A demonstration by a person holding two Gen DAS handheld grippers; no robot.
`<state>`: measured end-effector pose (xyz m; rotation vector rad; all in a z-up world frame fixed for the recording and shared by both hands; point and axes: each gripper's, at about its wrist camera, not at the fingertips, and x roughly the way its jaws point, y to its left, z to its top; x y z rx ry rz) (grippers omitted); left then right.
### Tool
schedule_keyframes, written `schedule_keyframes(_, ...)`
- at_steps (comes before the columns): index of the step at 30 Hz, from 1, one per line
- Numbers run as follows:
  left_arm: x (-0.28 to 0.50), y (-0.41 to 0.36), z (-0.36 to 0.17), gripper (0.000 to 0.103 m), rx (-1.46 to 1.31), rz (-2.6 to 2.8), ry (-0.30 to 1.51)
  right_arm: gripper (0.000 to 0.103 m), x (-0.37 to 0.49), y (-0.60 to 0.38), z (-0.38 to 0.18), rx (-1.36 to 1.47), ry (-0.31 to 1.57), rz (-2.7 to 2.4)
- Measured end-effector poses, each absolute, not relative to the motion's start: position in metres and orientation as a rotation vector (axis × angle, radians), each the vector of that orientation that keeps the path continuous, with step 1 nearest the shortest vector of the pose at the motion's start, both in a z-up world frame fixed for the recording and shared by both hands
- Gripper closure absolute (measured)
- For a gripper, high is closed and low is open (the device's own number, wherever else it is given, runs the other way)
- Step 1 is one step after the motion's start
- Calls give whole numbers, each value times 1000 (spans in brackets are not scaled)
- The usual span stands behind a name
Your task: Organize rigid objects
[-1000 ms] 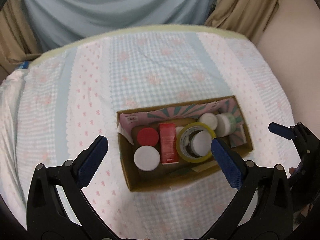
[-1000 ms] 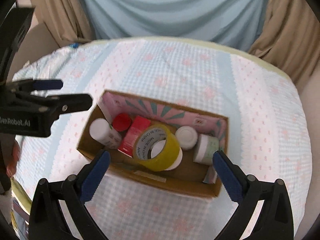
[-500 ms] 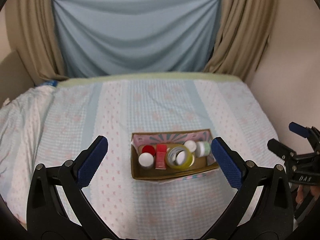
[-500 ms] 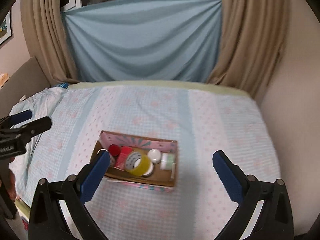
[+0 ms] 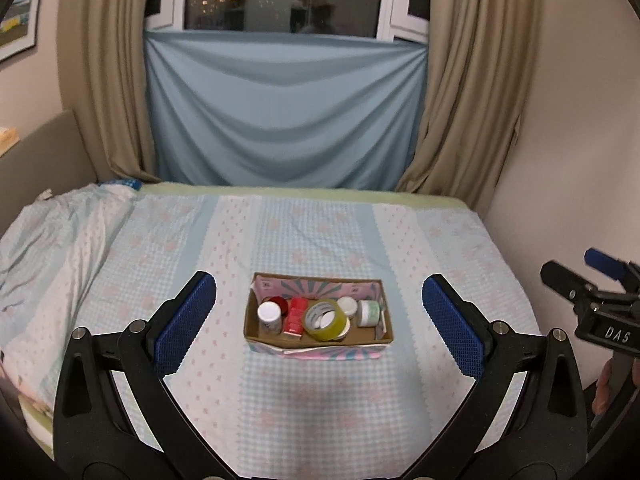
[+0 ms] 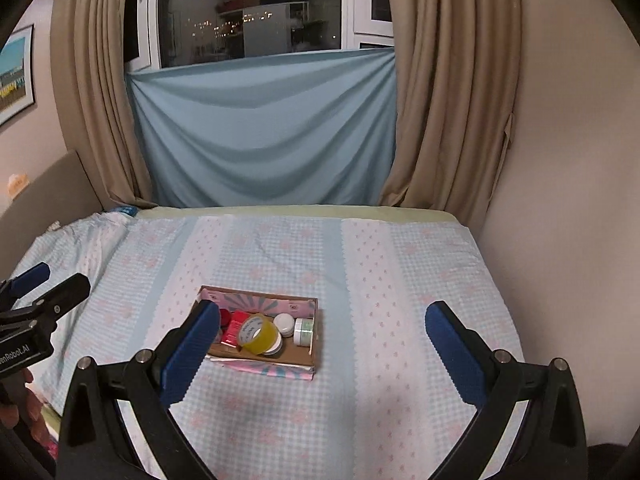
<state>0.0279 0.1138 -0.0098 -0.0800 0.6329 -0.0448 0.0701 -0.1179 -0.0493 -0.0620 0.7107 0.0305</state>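
A cardboard box (image 5: 382, 322) (image 6: 314, 354) sits in the middle of the bed. It holds a yellow tape roll (image 5: 325, 319) (image 6: 260, 334), a red box (image 5: 296, 314), a white-capped bottle (image 5: 269, 316), a red-capped jar (image 5: 276, 302), a white jar (image 5: 347, 304) and a pale green jar (image 5: 369, 312) (image 6: 303, 330). My left gripper (image 5: 319, 320) is open and empty, held well back from the box. My right gripper (image 6: 322, 340) is open and empty, also held back; its left finger hides the box's left end.
The bed carries a blue and pink checked sheet (image 5: 320, 232) with a rumpled quilt (image 5: 52, 232) at left. A wall (image 5: 568, 160) runs along the right side. Beige curtains (image 5: 460, 100) and a blue cloth (image 5: 280, 112) hang below a window behind.
Both grippers have pulled up and back from just above the box, so it looks small and far. Both stay open and empty.
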Motion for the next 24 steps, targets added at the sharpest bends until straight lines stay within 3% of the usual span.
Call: schedule_keyframes(24, -4, 59, 1, 0, 6, -17, 564, 1, 41, -156, -40, -52, 627, 11)
